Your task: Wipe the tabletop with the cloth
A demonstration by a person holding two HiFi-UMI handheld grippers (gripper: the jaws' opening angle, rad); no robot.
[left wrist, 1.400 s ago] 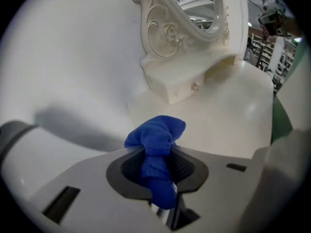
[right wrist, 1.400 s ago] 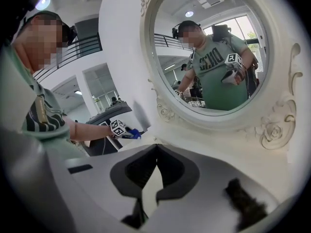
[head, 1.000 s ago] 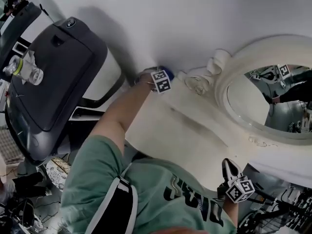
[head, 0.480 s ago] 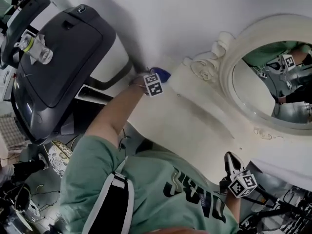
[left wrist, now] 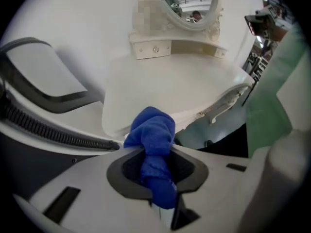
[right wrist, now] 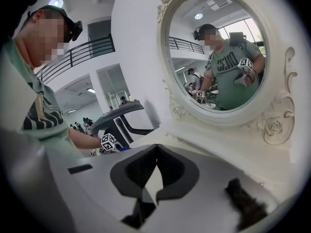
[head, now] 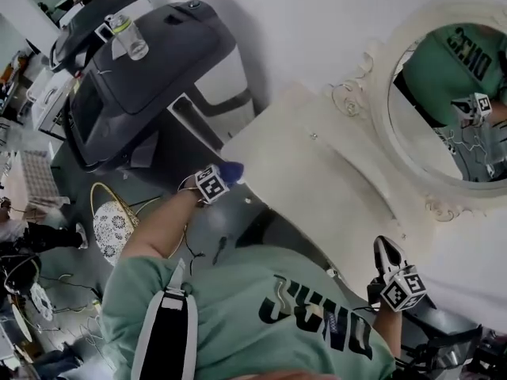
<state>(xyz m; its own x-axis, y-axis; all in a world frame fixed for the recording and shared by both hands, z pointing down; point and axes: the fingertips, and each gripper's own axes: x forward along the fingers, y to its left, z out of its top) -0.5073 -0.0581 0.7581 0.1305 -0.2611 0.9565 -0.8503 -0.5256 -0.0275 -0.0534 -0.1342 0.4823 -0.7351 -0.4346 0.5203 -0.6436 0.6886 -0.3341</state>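
Gripping a bunched blue cloth (left wrist: 153, 135), left gripper (head: 223, 176) jaws at the cream counter (head: 317, 188) corner, right gripper (head: 386, 250) (jaws clenched, empty) near its front edge, oval mirror (head: 432, 125) behind.

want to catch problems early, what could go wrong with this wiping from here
1. The cloth sits right at the edge of the tabletop, so the next stroke may slip off.
2. It is bunched into a wad in the jaws of the left gripper, so it likely wipes only a narrow strip.
3. A long push toward the back could knock the carved mirror frame.
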